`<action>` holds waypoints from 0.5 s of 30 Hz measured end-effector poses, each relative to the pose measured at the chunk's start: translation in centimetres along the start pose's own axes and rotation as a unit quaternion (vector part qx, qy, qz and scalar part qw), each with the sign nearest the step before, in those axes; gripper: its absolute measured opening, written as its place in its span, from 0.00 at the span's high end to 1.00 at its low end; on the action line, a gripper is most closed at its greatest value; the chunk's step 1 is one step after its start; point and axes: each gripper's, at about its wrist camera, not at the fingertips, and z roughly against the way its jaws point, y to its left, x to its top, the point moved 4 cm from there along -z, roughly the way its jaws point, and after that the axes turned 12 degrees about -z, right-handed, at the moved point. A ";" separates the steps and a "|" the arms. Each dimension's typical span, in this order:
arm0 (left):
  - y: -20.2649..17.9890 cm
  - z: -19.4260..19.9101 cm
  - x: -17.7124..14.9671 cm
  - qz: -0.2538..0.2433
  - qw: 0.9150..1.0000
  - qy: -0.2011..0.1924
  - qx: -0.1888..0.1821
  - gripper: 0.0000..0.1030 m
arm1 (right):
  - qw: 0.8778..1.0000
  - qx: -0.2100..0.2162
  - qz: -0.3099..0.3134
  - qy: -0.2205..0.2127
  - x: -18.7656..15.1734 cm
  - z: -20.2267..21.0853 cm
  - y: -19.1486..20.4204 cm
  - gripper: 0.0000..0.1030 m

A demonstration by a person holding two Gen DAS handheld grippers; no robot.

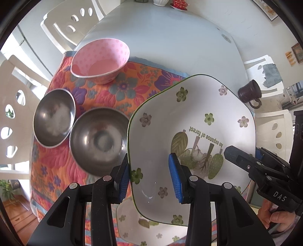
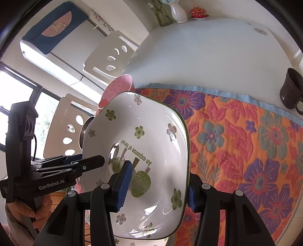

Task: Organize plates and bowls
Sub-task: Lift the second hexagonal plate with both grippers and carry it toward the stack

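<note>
A white floral plate with green rim and "An expanse of forest" print is held up and tilted above a second matching plate. My left gripper straddles its left rim, one blue pad on each side. My right gripper straddles the opposite rim of the same plate; it shows in the left wrist view. Two steel bowls and a pink dotted bowl sit on the floral mat to the left.
A dark mug stands on the white table beyond the mat. A white vase and a red lidded cup stand at the far end. White chairs surround the table.
</note>
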 end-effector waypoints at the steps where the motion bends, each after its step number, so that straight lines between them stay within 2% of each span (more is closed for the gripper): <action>1: 0.0 0.2 -0.3 -0.001 1.000 -0.001 -0.001 0.66 | 1.000 0.001 -0.002 -0.001 -0.3 0.2 0.1 0.51; 15: 2.4 -0.2 -5.9 0.025 0.999 0.018 -0.016 0.66 | 0.999 -0.003 -0.011 0.036 -6.6 -1.2 1.4 0.52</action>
